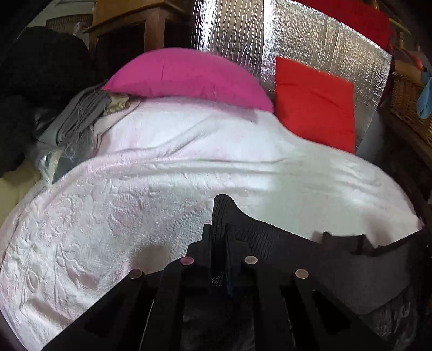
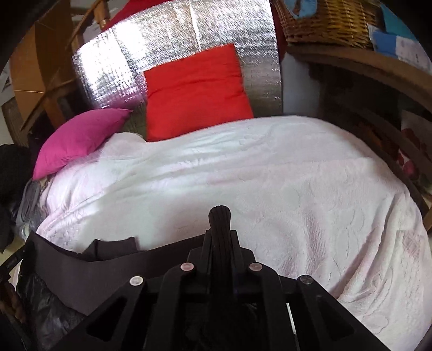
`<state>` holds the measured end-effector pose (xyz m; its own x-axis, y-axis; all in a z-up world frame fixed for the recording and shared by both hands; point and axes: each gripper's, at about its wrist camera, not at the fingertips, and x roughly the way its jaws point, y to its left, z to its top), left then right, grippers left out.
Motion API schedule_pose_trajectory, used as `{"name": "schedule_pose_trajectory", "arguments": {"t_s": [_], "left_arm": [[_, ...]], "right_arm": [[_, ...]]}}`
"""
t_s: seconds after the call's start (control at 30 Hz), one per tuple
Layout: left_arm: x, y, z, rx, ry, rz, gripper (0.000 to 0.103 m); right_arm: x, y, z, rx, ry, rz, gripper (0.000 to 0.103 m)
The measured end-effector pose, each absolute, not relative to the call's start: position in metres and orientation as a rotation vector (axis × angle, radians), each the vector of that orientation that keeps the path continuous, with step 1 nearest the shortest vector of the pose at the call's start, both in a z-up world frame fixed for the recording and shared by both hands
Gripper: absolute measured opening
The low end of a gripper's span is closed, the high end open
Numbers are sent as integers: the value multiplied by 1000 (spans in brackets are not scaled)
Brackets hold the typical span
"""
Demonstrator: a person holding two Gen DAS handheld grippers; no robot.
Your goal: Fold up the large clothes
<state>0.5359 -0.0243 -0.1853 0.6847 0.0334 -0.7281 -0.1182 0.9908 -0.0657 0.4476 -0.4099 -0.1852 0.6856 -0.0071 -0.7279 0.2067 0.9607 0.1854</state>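
Left gripper (image 1: 218,237): fingers clamped on a ribbed knit edge of the dark garment (image 1: 337,259), a tab of which stands up past the fingertips. Right gripper (image 2: 220,237): fingers likewise clamped on a bunched ribbed fold of the same garment (image 2: 89,264). The garment is dark grey-black, matte, finely ribbed at its hem, and spans between the two grippers at the near edge of the bed, at 6 o'clock in both views. It lies over a pale pink bedspread (image 1: 135,189) with an embossed, quilted floral relief, slightly creased. At 12 o'clock a plump magenta pillow (image 1: 186,75) and a flat red cushion (image 1: 316,105) rest against a crinkled silver foil panel (image 1: 310,40). A woven wicker basket (image 2: 326,24) sits on a shelf at 1 o'clock in the right view. No legible writing or labels observed.
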Motion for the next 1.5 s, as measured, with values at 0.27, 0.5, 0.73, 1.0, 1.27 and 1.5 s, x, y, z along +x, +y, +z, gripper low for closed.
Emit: {"name": "schedule_pose_trajectory", "arguments": {"t_s": [0.27, 0.5, 0.73, 1.0, 1.27, 1.5], "left_arm": [[544, -24, -209, -105, 877, 111, 8], [545, -22, -225, -96, 987, 138, 38], [527, -19, -200, -36, 954, 248, 67], [499, -13, -179, -53, 981, 209, 68], [471, -24, -176, -11, 1013, 172, 68], [450, -20, -203, 136, 1058, 234, 75]], "right_arm": [[457, -426, -214, 341, 872, -138, 10], [453, -438, -230, 441, 935, -112, 12], [438, -448, -218, 541, 957, -66, 24], [399, -474, -190, 587, 952, 19, 63], [342, -490, -187, 612, 966, 48, 77], [311, -468, -206, 467, 1035, -130, 76]]}}
